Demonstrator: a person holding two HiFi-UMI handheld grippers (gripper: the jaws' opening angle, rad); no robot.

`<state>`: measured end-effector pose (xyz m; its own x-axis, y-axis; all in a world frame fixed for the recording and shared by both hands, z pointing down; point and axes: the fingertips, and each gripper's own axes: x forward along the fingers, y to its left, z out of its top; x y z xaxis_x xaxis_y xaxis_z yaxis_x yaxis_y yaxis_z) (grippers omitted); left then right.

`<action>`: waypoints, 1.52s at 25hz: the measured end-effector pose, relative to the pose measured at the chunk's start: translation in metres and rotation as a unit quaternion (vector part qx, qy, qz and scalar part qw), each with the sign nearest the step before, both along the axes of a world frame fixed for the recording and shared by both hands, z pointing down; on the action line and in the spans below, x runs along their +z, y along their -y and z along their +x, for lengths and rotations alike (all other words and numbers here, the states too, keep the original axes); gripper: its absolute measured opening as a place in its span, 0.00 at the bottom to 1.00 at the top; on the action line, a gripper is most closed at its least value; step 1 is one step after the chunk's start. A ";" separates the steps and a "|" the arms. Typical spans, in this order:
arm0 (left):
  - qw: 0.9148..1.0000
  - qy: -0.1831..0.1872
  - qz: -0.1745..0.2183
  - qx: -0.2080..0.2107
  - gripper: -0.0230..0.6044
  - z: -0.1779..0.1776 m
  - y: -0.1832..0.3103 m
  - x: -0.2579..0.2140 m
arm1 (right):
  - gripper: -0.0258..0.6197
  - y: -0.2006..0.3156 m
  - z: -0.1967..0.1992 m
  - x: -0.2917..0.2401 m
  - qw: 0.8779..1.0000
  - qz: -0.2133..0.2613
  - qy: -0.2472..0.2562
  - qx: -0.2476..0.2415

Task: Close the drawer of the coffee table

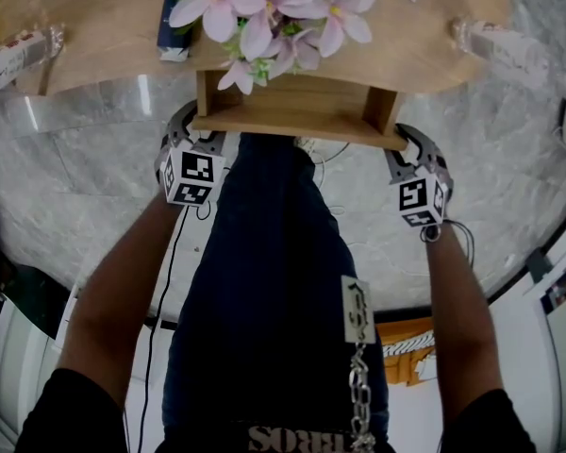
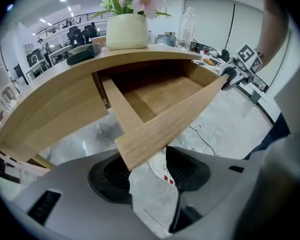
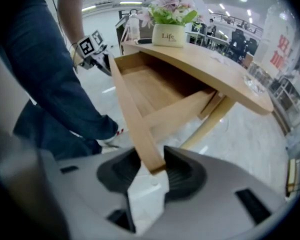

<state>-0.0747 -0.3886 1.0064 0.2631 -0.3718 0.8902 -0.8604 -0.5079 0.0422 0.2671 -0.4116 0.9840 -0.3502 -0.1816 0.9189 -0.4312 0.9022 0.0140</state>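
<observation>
Open drawer (image 1: 292, 119) stands pulled out beneath the coffee table (image 1: 94, 26) top. Head view gives only its front board (image 1: 264, 125) from above, with a gripper at each end. Left gripper (image 2: 150, 171) view: pads pinch the board's near corner. Right gripper (image 3: 152, 170) view: pads clamp the other end. Both gripper views show the drawer's bare wooden inside, and the flower pot (image 2: 126, 31) on top.

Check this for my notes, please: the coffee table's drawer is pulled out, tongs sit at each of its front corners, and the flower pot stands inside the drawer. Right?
Not quite. The drawer is empty; the flower pot stands on top of the coffee table, as the left gripper view shows. The rest holds.
</observation>
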 end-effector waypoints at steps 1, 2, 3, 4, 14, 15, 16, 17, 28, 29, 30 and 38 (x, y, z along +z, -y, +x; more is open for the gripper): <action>1.000 0.000 -0.001 0.000 0.40 0.000 -0.002 0.000 | 0.28 -0.002 0.000 0.000 1.000 -0.001 0.000 -0.001; 1.000 0.001 -0.002 0.000 0.40 0.000 -0.004 0.000 | 0.28 -0.005 0.000 0.000 1.000 -0.003 -0.001 -0.001; 1.000 0.001 -0.004 0.000 0.40 0.000 -0.007 0.000 | 0.28 -0.008 0.000 0.000 1.000 -0.005 -0.002 -0.001; 1.000 0.001 -0.006 0.001 0.40 0.000 -0.009 0.000 | 0.28 -0.010 0.000 0.000 1.000 -0.006 -0.004 0.001; 1.000 0.004 -0.016 0.009 0.39 0.000 -0.009 -0.003 | 0.29 -0.011 0.000 -0.002 1.000 -0.017 -0.003 0.000; 1.000 0.003 -0.016 0.006 0.39 0.000 -0.007 -0.005 | 0.29 -0.009 0.000 -0.003 1.000 -0.016 0.000 0.003; 1.000 0.002 -0.013 0.004 0.39 0.000 -0.003 -0.005 | 0.29 -0.004 0.001 -0.003 1.000 -0.013 0.003 0.005; 1.000 0.001 -0.010 0.001 0.40 -0.001 0.003 -0.006 | 0.29 0.003 0.001 -0.003 1.000 -0.009 0.005 0.008; 0.999 -0.006 0.030 -0.023 0.41 -0.007 0.108 -0.006 | 0.32 0.109 -0.007 -0.003 0.997 0.032 0.029 0.057; 0.999 -0.010 0.031 -0.029 0.42 -0.006 0.111 -0.006 | 0.33 0.113 -0.006 -0.003 0.996 0.031 0.032 0.074; 0.999 -0.016 0.029 -0.037 0.41 -0.006 0.112 -0.006 | 0.34 0.117 -0.003 -0.002 0.994 0.026 0.038 0.099; 0.991 -0.032 -0.026 -0.129 0.29 -0.036 0.065 -0.033 | 0.41 0.107 0.039 -0.037 0.960 0.033 0.049 0.274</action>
